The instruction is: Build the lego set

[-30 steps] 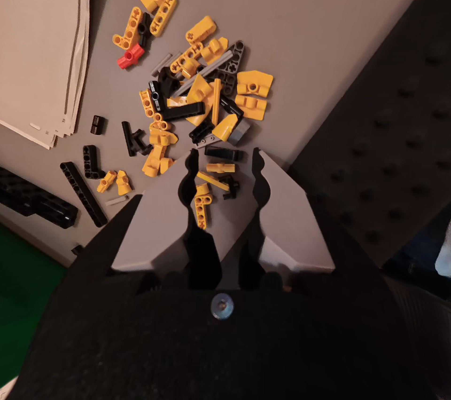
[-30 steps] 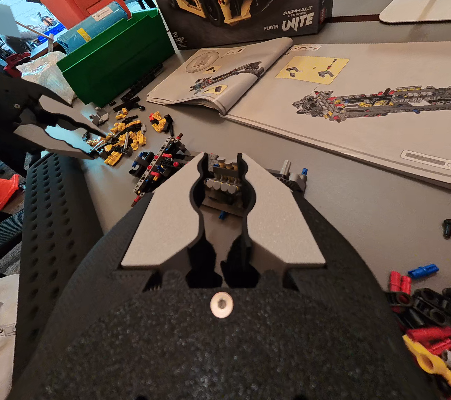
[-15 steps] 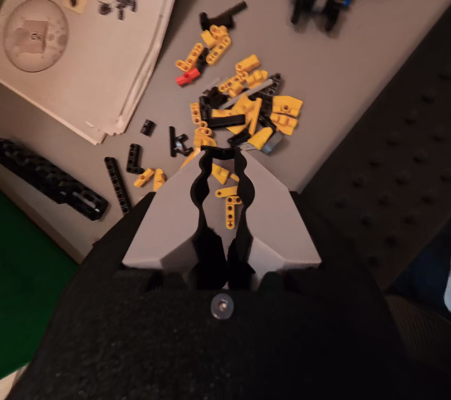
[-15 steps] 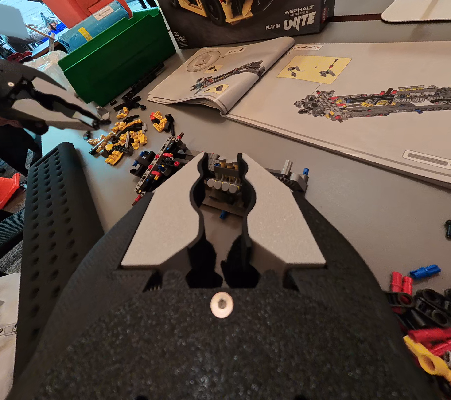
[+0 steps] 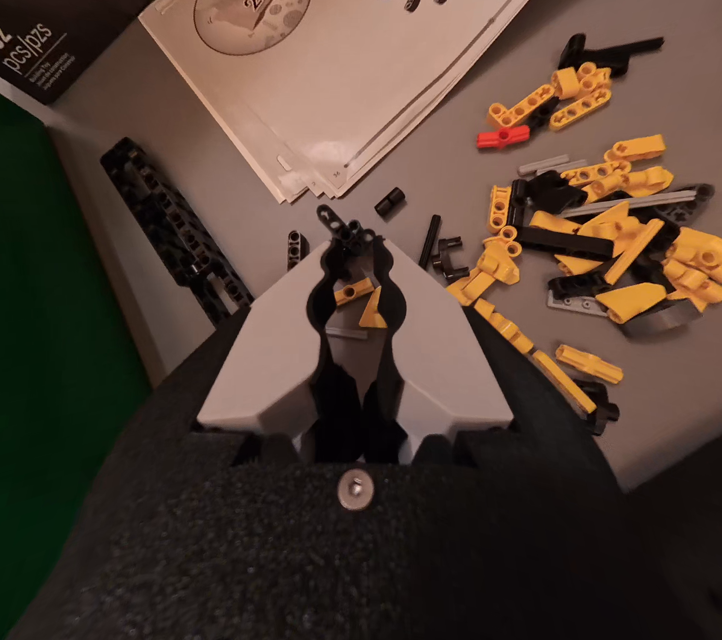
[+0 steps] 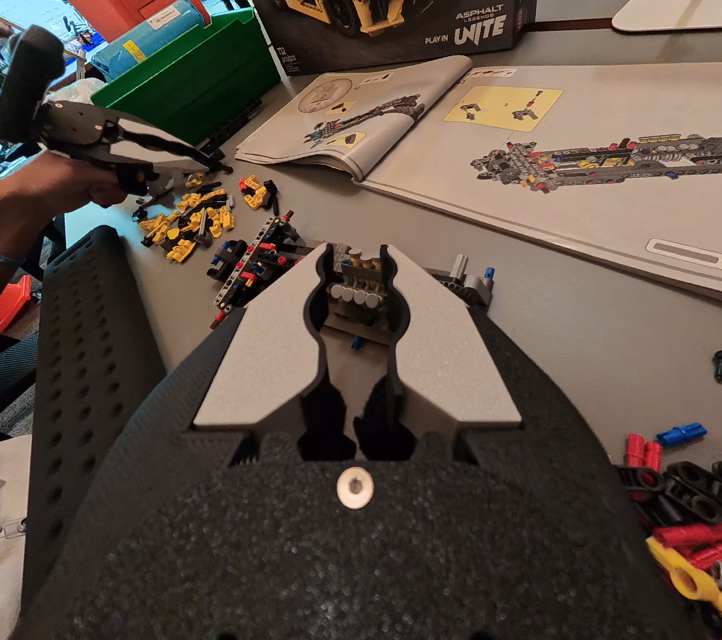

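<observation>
Left claw (image 5: 353,242) is clamped on a small black lego piece (image 5: 344,228), held above the grey surface (image 5: 242,230) just below the open instruction booklet (image 5: 351,74). Yellow/black loose parts (image 5: 586,230) lie to its right. Right claw (image 6: 355,257) sits w/ tips apart, either side of the part-built lego chassis (image 6: 359,293); can't tell if touching.
</observation>
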`<state>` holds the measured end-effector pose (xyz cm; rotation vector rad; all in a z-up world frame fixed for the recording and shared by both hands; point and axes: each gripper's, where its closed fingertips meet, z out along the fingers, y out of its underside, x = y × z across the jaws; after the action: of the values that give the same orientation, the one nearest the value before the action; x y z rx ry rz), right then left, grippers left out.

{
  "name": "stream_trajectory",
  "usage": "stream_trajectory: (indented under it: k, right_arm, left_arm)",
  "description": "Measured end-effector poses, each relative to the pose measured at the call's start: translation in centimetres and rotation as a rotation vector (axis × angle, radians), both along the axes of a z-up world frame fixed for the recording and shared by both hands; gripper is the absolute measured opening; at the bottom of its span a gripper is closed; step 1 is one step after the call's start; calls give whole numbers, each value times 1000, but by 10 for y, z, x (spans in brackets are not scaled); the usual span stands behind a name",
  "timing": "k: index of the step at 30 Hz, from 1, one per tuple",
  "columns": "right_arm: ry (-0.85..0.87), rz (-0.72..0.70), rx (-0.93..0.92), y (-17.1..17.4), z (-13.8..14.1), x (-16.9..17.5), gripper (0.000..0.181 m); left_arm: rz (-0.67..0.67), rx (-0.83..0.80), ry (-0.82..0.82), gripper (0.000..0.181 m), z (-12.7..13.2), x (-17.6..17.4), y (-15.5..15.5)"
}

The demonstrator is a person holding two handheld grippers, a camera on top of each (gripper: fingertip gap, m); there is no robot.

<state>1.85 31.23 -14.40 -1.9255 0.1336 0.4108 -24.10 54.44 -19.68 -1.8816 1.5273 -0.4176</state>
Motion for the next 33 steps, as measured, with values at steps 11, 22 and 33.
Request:
stream_trajectory:
  k: [11,22,33]
  right_arm:
    - [-2,6,-6,0,-1,-1,22]
    - [-3,10,-9,1,-2,-2,22]
    - [1,7,-5,0,-1,-1,22]
  left_arm:
    - [2,31,51,22,-1,-11,-3]
    - [-345,-56,-11,30,29,20,-105]
    - [-745,-51,260,13,10,42,-113]
